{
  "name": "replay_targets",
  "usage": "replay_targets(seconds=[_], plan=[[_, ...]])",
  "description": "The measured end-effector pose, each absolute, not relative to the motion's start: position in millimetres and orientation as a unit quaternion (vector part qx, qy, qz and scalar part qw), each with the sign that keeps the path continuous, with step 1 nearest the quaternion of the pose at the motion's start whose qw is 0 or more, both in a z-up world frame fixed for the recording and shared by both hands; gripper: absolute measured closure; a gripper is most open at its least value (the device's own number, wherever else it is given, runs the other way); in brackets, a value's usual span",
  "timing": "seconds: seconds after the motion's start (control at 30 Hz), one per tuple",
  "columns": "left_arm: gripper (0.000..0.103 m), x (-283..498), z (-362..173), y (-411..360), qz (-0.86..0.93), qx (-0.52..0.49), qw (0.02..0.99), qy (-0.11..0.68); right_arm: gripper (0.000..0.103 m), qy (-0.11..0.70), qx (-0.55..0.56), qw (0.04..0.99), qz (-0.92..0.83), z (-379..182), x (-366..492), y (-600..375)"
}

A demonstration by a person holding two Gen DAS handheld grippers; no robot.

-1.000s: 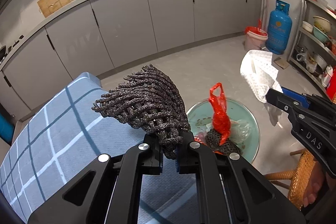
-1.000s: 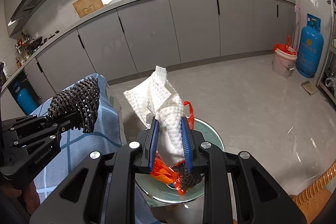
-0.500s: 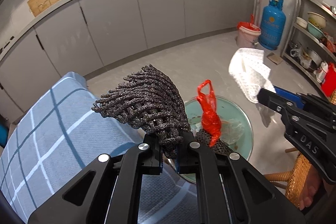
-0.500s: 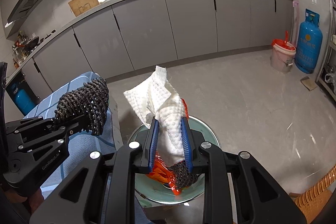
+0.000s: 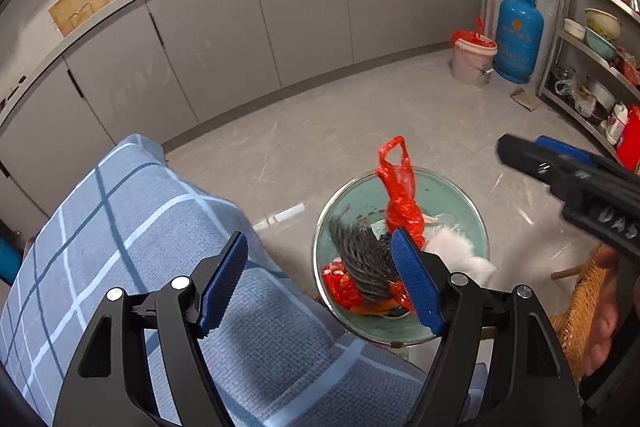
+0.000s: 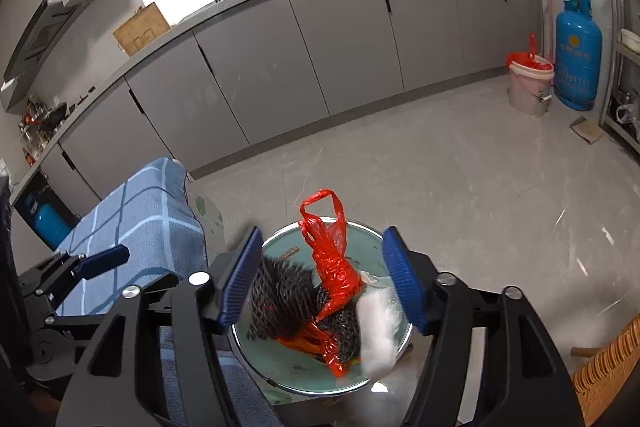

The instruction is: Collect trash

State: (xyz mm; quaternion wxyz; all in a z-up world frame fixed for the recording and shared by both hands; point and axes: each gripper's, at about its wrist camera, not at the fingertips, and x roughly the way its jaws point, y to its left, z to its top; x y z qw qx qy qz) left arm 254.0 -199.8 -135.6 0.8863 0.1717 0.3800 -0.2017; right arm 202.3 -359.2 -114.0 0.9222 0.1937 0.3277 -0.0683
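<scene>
A round pale green basin [image 5: 468, 211] [image 6: 280, 359] stands beside the blue plaid cloth and holds trash. In it are a red plastic bag [image 5: 400, 195] [image 6: 330, 263], a dark foam net [image 5: 362, 255] [image 6: 282, 297], blurred as it falls, and a white paper towel [image 5: 460, 253] [image 6: 378, 323]. My left gripper [image 5: 320, 283] is open and empty, above the basin's left rim. It also shows in the right wrist view [image 6: 100, 259]. My right gripper [image 6: 320, 275] is open and empty, right over the basin, and it shows in the left wrist view [image 5: 540, 155].
A blue plaid cloth [image 5: 120, 227] covers a surface at the left. A wicker chair [image 5: 580, 303] stands at the right. Grey cabinets [image 5: 280, 11] line the back. A pink bin with a red liner [image 5: 472, 59] and a blue gas cylinder [image 5: 518, 31] stand at the far right.
Both grippers have opened. The dark foam net has dropped from the left one and the white paper towel from the right one into the basin.
</scene>
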Motion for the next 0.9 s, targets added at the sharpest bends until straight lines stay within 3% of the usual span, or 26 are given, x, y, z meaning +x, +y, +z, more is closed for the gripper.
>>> replay_targets(seconds=[0.17, 0.9], plan=[[0.019, 243, -125, -185, -0.187, 0.167, 0.894, 0.37, 0.03, 0.312, 0.192, 0.928, -0.067, -100, 186, -358], [0.014, 198, -61, -121, -0.155, 0.105, 0.93, 0.315, 0.027, 0.277, 0.128, 0.95, -0.072, -47, 134, -312]])
